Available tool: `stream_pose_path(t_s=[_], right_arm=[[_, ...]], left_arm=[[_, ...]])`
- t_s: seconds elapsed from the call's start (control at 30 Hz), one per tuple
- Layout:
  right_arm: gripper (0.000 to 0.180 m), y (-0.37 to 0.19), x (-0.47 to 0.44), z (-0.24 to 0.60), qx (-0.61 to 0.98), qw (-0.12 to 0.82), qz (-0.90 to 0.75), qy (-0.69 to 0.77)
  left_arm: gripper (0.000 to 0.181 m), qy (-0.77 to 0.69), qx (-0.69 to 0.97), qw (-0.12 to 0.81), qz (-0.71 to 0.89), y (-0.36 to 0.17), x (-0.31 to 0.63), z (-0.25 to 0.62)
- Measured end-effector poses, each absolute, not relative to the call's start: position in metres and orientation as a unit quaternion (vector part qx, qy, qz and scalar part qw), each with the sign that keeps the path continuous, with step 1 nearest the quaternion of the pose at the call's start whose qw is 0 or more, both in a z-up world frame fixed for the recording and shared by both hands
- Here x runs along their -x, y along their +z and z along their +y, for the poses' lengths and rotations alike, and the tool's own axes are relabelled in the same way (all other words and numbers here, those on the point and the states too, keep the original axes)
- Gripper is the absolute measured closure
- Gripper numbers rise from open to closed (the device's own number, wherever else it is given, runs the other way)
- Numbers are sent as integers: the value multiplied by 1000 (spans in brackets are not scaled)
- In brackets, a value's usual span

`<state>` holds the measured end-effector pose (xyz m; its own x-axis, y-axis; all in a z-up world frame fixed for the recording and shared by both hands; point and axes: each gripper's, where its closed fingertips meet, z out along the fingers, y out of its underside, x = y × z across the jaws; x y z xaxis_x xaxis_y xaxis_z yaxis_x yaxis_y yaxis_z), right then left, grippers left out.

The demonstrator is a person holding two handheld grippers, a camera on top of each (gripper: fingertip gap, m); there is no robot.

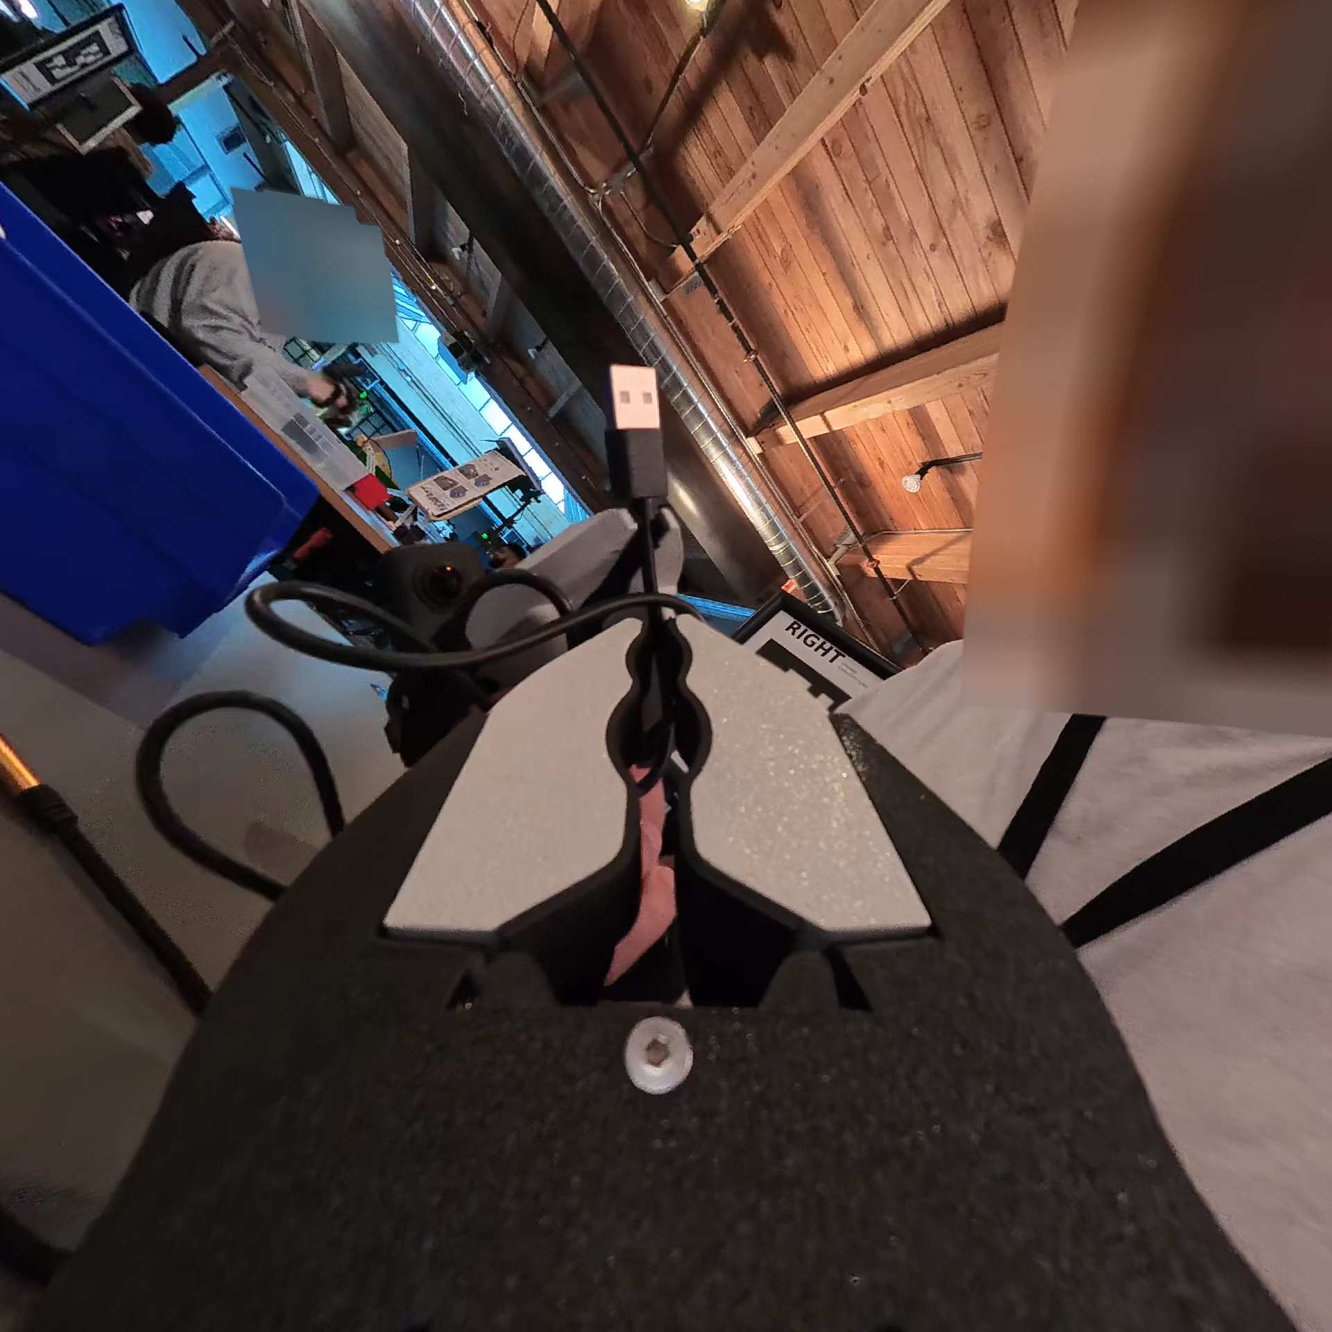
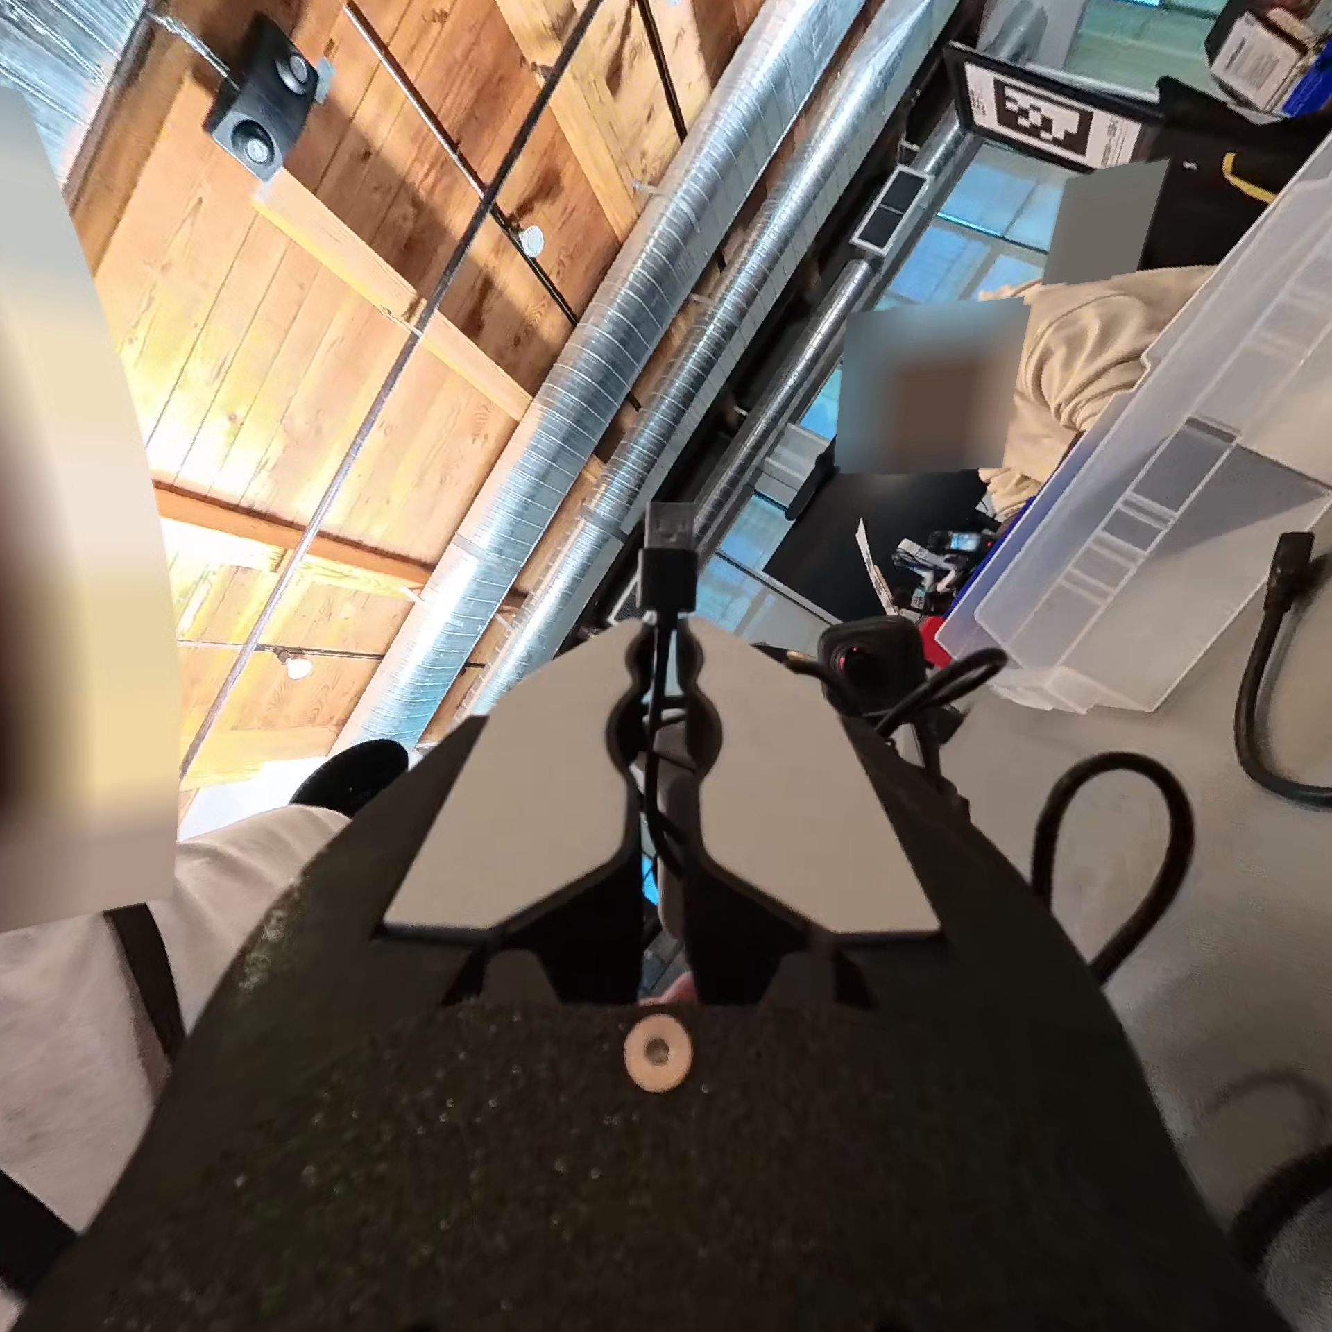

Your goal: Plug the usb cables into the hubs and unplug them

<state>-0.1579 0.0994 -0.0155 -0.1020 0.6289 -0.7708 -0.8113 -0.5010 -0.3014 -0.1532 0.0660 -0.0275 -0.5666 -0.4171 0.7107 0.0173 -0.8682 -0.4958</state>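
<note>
Your left gripper (image 1: 657, 631) pinches a black cable (image 1: 360, 649), its plug (image 1: 634, 411) up near a blue bin (image 1: 108, 447), contents hidden, while your right gripper (image 2: 667, 634) clamps another cable's plug (image 2: 670, 555) beside a clear bin (image 2: 1153, 504), seemingly empty.

No hubs visible in either view. Black cable (image 1: 652, 692) drops between the left fingers (image 1: 548, 764), lower run hidden. Cable loop (image 2: 1113, 850) on the counter (image 2: 1189, 1009) half covered by the right gripper body. Clear bin (image 2: 1168, 490) cut off at the right edge.
</note>
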Motion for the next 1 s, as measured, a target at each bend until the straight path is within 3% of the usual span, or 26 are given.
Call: stream_pose_path(t_s=[0.13, 0.2, 0.23, 0.37, 0.43, 0.53, 0.63, 0.87, 1.0], right_arm=[[175, -21, 157, 102, 505, 534, 58, 676], [176, -29, 156, 106, 570, 554, 2, 607], [176, -34, 153, 109, 604, 566, -29, 561], [175, -63, 156, 111, 723, 558, -187, 362], [176, -77, 167, 109, 749, 534, -257, 294], [176, -83, 171, 115, 758, 545, -313, 175], [176, -93, 178, 112, 751, 540, -360, 120], [174, -87, 184, 108, 700, 605, -374, 71], [151, -87, 182, 107, 688, 634, -342, 84]], left_arm=[[178, -845, 474, 120, 217, -37, 150, 72], [160, -818, 515, 119, 226, -52, 152, 83], [150, -798, 537, 137, 236, -58, 156, 90], [141, -717, 563, 257, 319, -55, 173, 112], [137, -674, 573, 258, 388, -61, 170, 105], [154, -634, 601, 237, 426, -79, 168, 98], [171, -666, 611, 230, 361, -77, 173, 108], [174, -751, 605, 128, 233, -76, 180, 114], [174, -817, 557, 76, 130, -69, 186, 119]])
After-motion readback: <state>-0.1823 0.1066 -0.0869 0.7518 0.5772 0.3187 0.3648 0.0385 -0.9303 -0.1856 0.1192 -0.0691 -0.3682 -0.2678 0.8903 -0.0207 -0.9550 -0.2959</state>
